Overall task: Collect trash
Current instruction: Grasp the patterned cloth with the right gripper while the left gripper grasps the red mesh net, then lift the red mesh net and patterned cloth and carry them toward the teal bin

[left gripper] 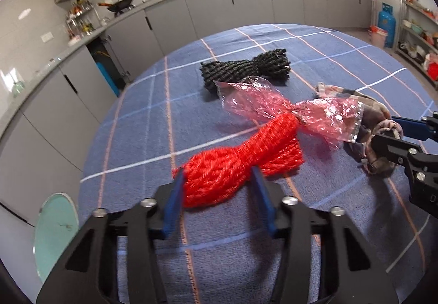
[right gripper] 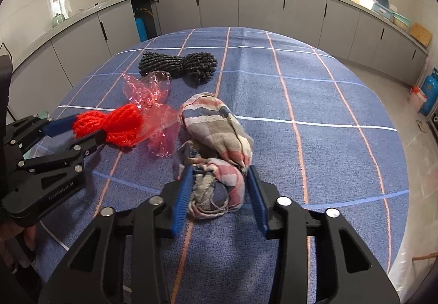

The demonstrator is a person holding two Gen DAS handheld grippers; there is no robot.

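- Left wrist view: the left gripper [left gripper: 217,181] reaches forward, low over the tablecloth [left gripper: 137,123], jaws wide, with the near end of the red rope [left gripper: 241,159] between the blue pads [left gripper: 175,194]; whether the pads touch it is hard to tell.
- A crumpled pink wrapper [left gripper: 290,109] lies against the rope's far end at 1 o'clock, partly over it.
- The black rope [left gripper: 243,68] sits at 12 o'clock, its near edge hidden behind the wrapper.
- At 3 o'clock the right gripper [left gripper: 383,130] comes in from the frame edge, its body cut off, fingers either side of the plaid cloth [left gripper: 369,112].
- Right wrist view: the right gripper [right gripper: 219,186] points forward and down, jaws wide, straddling the near bunched end of the plaid cloth [right gripper: 219,123], which lies on the tablecloth [right gripper: 314,90].
- At 9 o'clock the left gripper [right gripper: 78,129] enters from the side, partly cut off; its fingers flank the red rope [right gripper: 115,123].
- The wrapper [right gripper: 153,109] lies between the rope and the cloth, touching both; the black rope [right gripper: 178,64] lies at 11 o'clock.
- A hand at the lower left edge is mostly cropped and dim.
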